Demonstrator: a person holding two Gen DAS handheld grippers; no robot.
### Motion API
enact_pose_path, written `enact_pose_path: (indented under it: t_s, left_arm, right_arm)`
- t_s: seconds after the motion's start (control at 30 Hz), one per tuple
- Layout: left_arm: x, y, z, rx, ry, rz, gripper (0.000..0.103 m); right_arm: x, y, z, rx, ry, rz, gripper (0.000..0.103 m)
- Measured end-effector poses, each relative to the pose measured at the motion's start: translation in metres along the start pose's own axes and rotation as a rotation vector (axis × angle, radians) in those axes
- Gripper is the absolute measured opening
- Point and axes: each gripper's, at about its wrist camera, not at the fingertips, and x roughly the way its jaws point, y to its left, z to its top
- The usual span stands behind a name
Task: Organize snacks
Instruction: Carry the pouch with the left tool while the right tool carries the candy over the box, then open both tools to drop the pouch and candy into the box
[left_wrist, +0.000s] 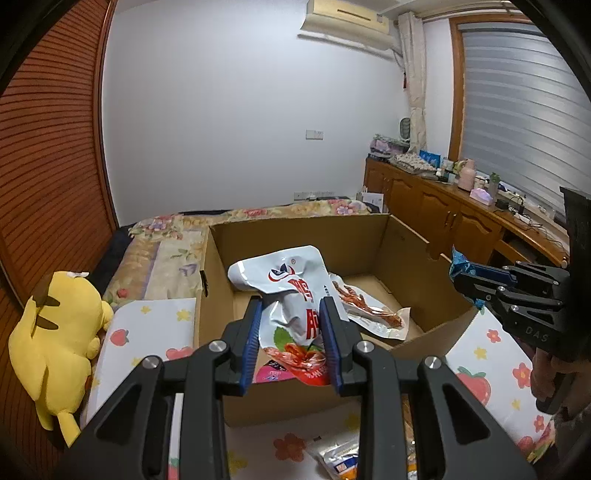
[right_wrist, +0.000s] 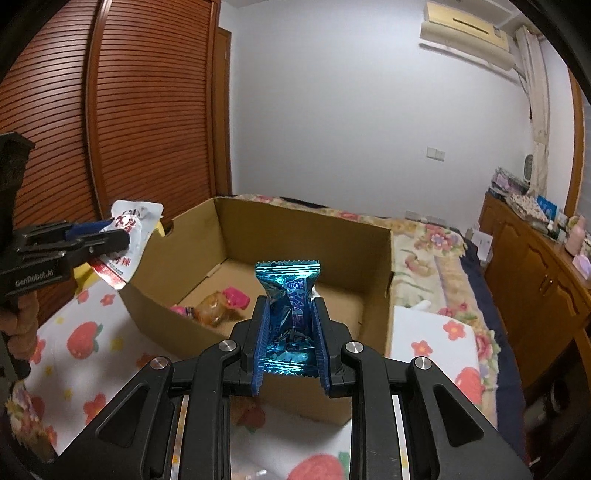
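Box (left_wrist: 295, 236) on bed (left_wrist: 166, 254) — plush toy (left_wrist: 55, 332) left, cabinet (left_wrist: 443, 206) right.

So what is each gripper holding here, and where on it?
Left gripper: white snack pouch, lower half. Right gripper: blue foil packet, lower half.

My left gripper (left_wrist: 291, 339) and right gripper (right_wrist: 290, 343) are black, with ribbed blue pads (left_wrist: 250, 343), silver screws, "DAS" and "GenRobot.AI" lettering.

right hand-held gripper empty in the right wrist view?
No, the right hand-held gripper is shut on a blue foil snack packet, held over the cardboard box.
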Motion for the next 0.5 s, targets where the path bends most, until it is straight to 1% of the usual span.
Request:
enact_pose_path:
  t_s: [0.3,0.5]
  left_arm:
    - [0.012,0.000,0.004,0.024,0.025,0.016,0.029]
    - [0.027,-0.004,0.000,0.042,0.066,0.032,0.030]
  right_arm:
    - [0.024,-0.006,0.000,0.076,0.018,-0.003,0.021]
    - [0.036,-0.009,0.001,0.083,0.038,-0.012,0.021]
